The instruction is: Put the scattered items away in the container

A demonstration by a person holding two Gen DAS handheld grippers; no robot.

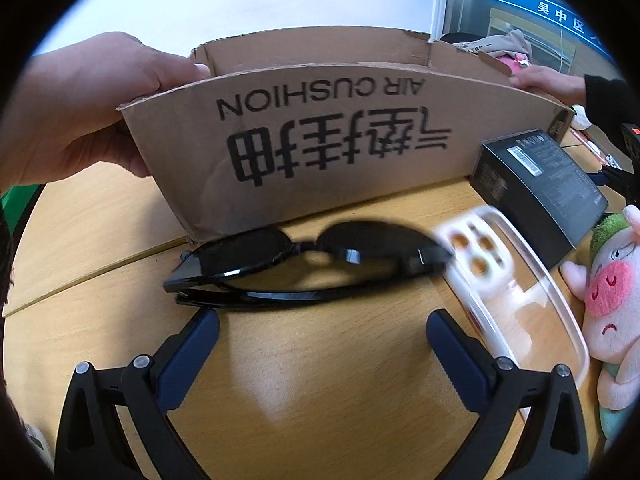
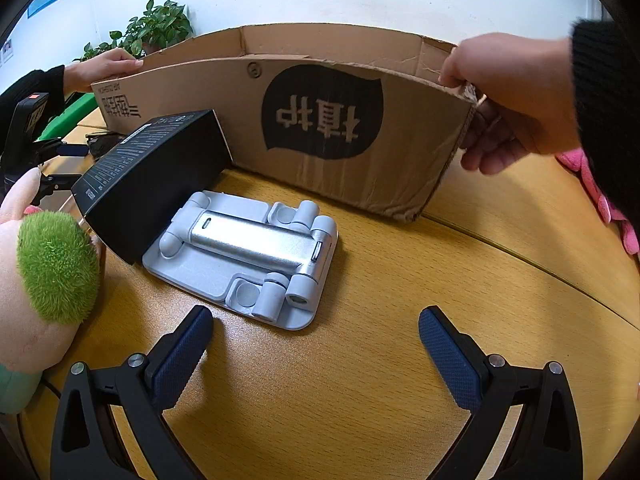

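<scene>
Directly ahead of my left gripper (image 1: 322, 330), folded black sunglasses (image 1: 308, 264) lie on the wooden table (image 1: 312, 400), just beyond the wide-open, empty fingertips. My right gripper (image 2: 316, 330) is equally spread and empty, with a grey folding stand (image 2: 244, 258) just past its left finger. Behind both, two hands hold the cardboard box (image 1: 340, 136) by its ends.

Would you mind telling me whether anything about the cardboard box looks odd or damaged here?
The cardboard box sits upside down as a container: its printing reads inverted in both views. Its top edge looks rough, torn at the corner near a person's hand. Another hand grips the opposite end.
</scene>
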